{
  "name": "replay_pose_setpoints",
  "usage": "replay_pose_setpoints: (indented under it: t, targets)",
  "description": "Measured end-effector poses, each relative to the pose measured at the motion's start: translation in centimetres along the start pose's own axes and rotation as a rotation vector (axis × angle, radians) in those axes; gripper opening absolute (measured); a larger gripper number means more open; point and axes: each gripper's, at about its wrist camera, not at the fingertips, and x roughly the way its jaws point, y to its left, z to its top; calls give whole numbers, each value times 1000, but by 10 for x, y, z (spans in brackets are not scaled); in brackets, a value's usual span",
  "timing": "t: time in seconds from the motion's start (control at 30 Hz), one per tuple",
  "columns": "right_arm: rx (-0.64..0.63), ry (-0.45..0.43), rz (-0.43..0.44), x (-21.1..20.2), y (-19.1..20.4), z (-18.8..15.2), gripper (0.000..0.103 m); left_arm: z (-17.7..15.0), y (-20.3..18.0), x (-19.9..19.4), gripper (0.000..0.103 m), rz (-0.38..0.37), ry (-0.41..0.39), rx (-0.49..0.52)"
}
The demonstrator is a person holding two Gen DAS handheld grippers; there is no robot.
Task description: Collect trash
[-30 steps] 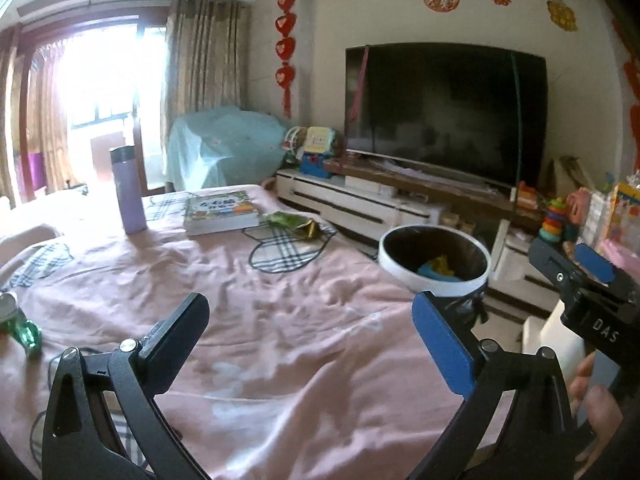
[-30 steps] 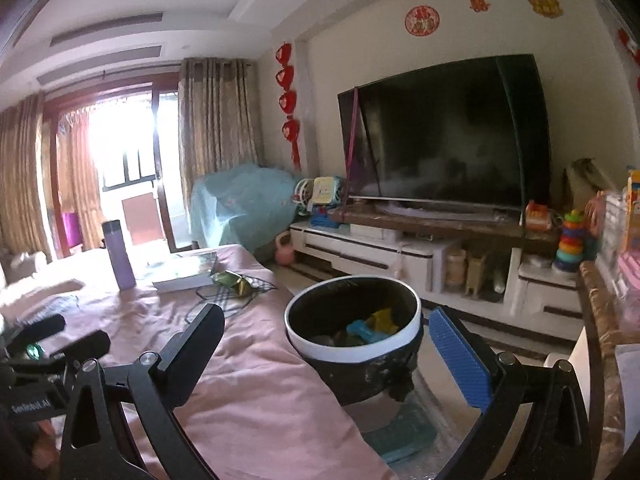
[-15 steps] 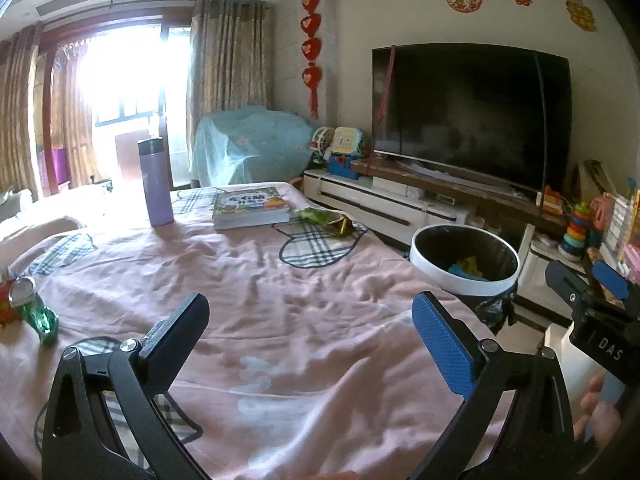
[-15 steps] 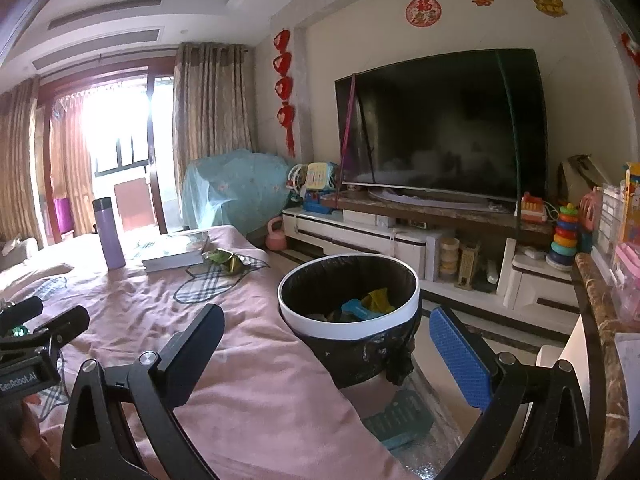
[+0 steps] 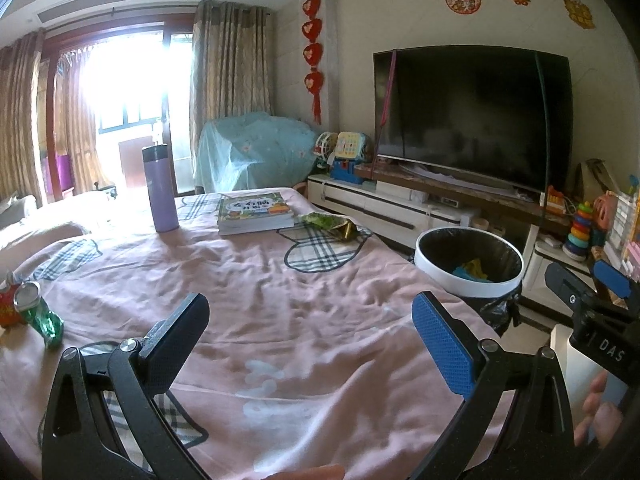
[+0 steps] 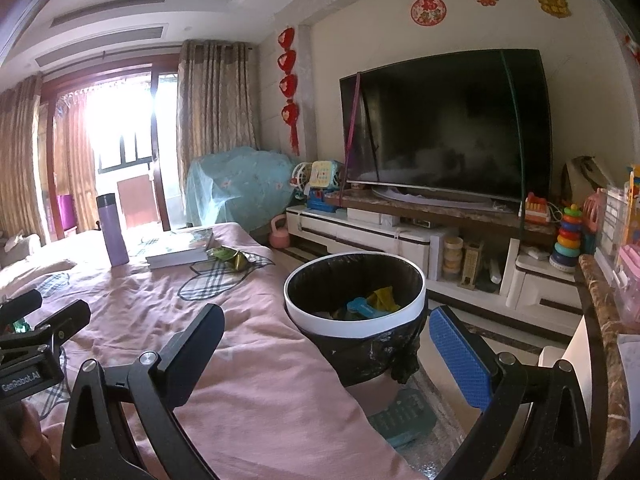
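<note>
A white-rimmed bin lined with a black bag stands beside the table's right edge, with blue and yellow trash inside; it also shows in the right wrist view. A crumpled green and gold wrapper lies by the book; it also shows in the right wrist view. A crushed green can lies at the table's left next to a red packet. My left gripper is open and empty above the pink tablecloth. My right gripper is open and empty, just in front of the bin.
A purple flask and a book stand at the table's far end. A TV on a low cabinet with toys fills the right. A teal mat lies on the floor under the bin.
Both views have shifted: the left gripper has pulled back and turned left, bringing the can and red packet into view. The right gripper has risen slightly by the bin. Both stay open.
</note>
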Motion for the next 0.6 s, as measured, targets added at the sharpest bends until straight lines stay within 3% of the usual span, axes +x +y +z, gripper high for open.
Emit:
replay_pose_setpoints:
  t: [0.6]
  targets:
    - [24,-3,6,-2,-5,1,103,0,-3,-2,103,0,-15,8]
